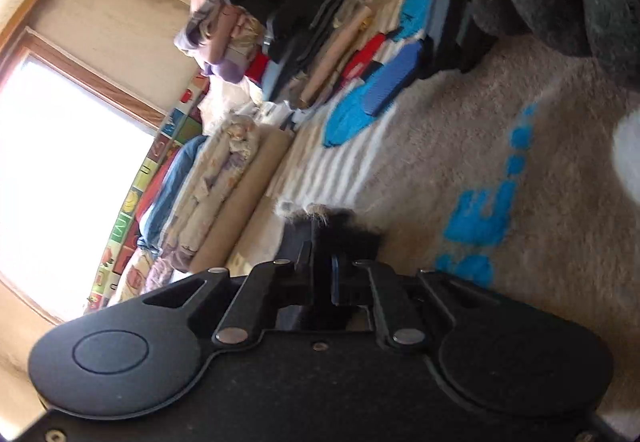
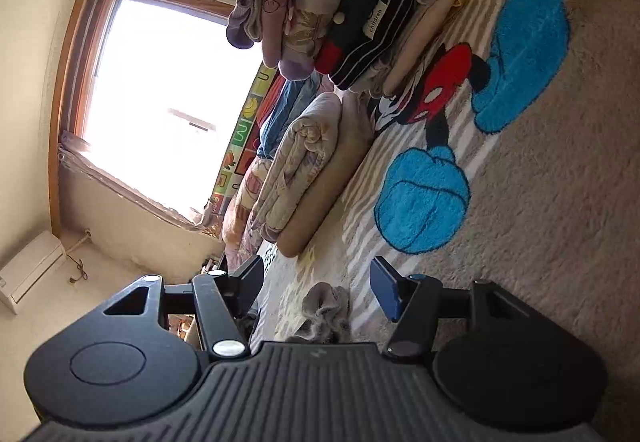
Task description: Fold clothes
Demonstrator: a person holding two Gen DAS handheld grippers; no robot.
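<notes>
Left wrist view: my left gripper (image 1: 320, 238) has its fingers drawn together on a small fold of fuzzy cloth (image 1: 320, 213), tan and grey at the tip and dark beneath, which pokes out at the 12 o'clock end of the closed fingers, just above the beige shaggy rug (image 1: 500, 145). Blue patches of the rug's pattern lie toward 3 o'clock. A stack of folded clothes (image 1: 304, 41) stands toward 12 o'clock, well apart from the gripper, with a rolled quilt (image 1: 224, 193) at 10 o'clock and a bright window (image 1: 68, 169) at 9 o'clock. Right wrist view: my right gripper (image 2: 320, 288) holds its fingers apart; a bunched grey garment (image 2: 326, 312), soft and wrinkled with a gathered edge, lies between them low in the frame, and neither blue pad visibly presses on it. Whether it rests on the rug I cannot tell. The rug's cartoon figure (image 2: 436, 89), red shorts and blue shoes, spreads toward 1 o'clock.
</notes>
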